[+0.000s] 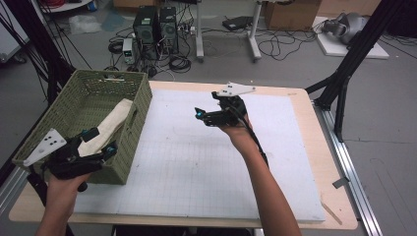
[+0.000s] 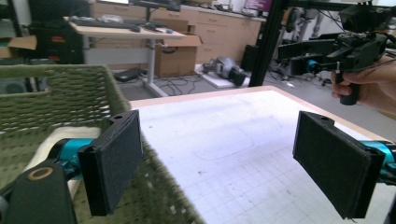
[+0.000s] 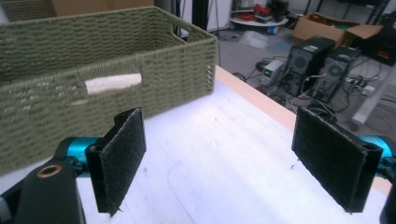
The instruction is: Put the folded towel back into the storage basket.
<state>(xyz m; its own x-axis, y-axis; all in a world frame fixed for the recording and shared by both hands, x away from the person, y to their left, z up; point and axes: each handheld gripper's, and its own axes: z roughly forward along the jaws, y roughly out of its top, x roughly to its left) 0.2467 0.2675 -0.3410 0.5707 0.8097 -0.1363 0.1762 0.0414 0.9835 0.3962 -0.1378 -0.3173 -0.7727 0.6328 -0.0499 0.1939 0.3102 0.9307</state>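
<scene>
A green woven basket (image 1: 140, 105) stands on the left of the white gridded mat (image 1: 206, 167). A cream cloth (image 1: 112, 127) lies inside it. My left gripper (image 1: 101, 142) hangs open over the basket's near right wall, with nothing between its jaws. In the left gripper view the left gripper (image 2: 224, 168) has one jaw over the basket (image 2: 56, 98) and cloth (image 2: 49, 140), the other over the mat. My right gripper (image 1: 200, 115) is held above the mat's middle, open and empty, pointing left. In the right gripper view the right gripper (image 3: 229, 161) faces the basket (image 3: 93, 51), where cloth (image 3: 112, 83) shows through the handle slot.
The mat lies on a wooden table (image 1: 327, 147). Black frame posts (image 1: 351, 54) rise at the right and left. On the floor behind are computer towers (image 1: 155, 27), cables, desk legs (image 1: 253, 34) and cardboard boxes (image 1: 290, 12).
</scene>
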